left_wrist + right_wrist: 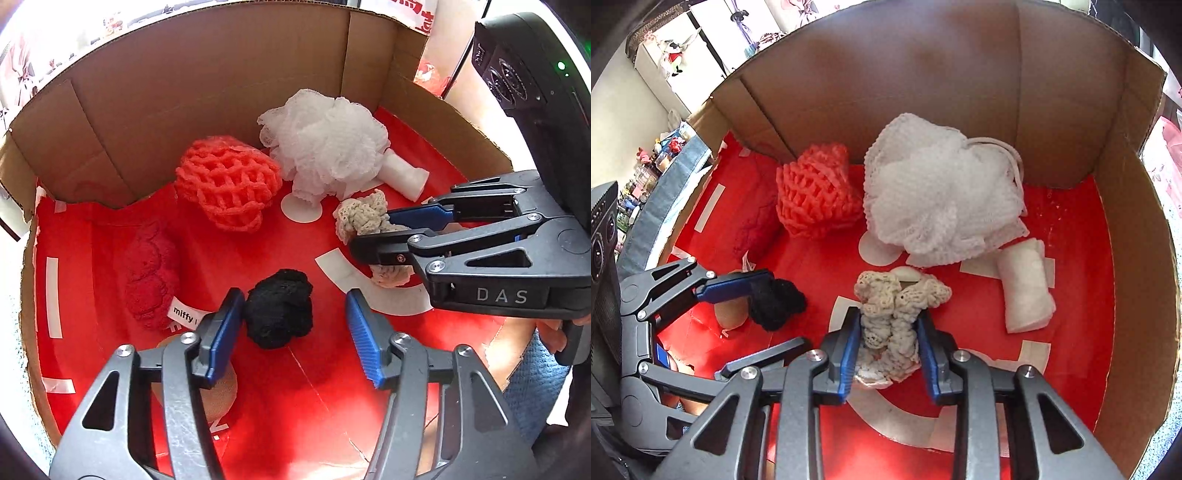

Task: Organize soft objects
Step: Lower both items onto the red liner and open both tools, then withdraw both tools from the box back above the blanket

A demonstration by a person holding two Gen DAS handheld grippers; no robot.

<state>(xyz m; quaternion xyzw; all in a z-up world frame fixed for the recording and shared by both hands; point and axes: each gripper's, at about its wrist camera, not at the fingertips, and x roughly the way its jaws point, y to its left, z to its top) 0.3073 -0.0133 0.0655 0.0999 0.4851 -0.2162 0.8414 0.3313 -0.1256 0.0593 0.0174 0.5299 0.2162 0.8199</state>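
Cardboard box, brown walls and red printed floor, serves as the collecting place; cluttered room shelving shows beyond its rim in my right wrist view.

Contents, listed from my fingers outward:

- Black yarn bundle: lies on the floor between the parted fingers of my left gripper. One pad touches or nearly touches its side, the other stands clear. I count it as released and delivered.
- Cream crochet piece: sits between the fingers of my right gripper. Jaws are narrow around it, but I cannot tell whether the pads still press. It appears to rest on the floor, so delivery looks nearly complete.
- Dark red knitted piece: left of my left fingers, against the side wall.
- Orange foam net: beyond the left fingers, toward the back wall.
- White mesh puff: beside the orange net, farther back.
- White foam roll: right of my right fingers, lying on its side.

Status, by my judgement: six soft items are inside the box. Remaining work is freeing the cream piece and backing both grippers out. Whether more items wait outside the box, I cannot see.
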